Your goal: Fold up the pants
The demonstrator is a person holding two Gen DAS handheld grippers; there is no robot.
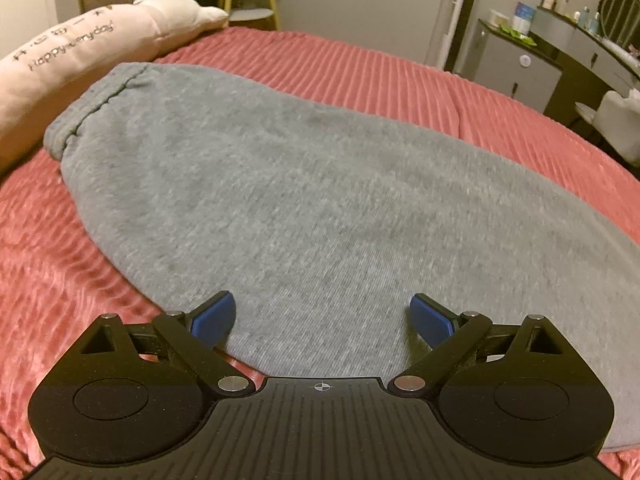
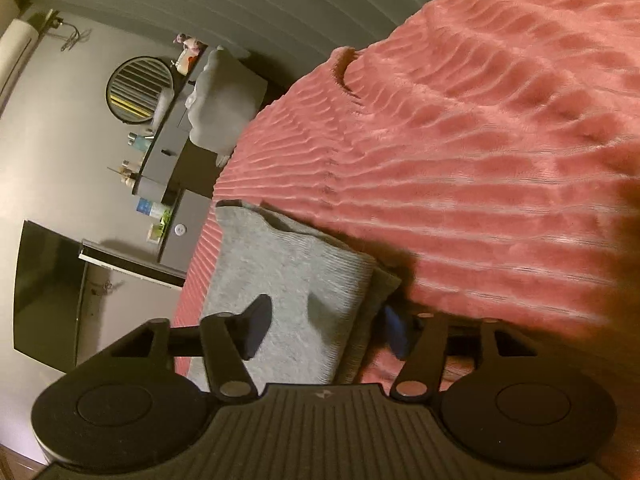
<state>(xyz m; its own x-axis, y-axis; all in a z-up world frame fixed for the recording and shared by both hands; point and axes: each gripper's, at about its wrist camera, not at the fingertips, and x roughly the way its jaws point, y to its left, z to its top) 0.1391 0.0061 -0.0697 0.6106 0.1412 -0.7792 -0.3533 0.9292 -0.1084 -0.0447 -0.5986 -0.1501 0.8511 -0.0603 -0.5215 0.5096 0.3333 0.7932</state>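
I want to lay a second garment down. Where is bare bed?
Bare pink bedspread lies beyond the gray pants, toward the dresser. The pillow side is crowded: pillow meets the waistband.

Black tongs (image 1: 323,318), blue pads (image 1: 214,316)

Left wrist cam: low over the gray pants (image 1: 304,200), level, looking along them toward the pillow (image 1: 80,52) and far wall. Right wrist cam: rolled sideways, close at the pants' edge (image 2: 288,280). Both views share the pants, red bedspread (image 2: 480,140) and dresser (image 1: 552,52).
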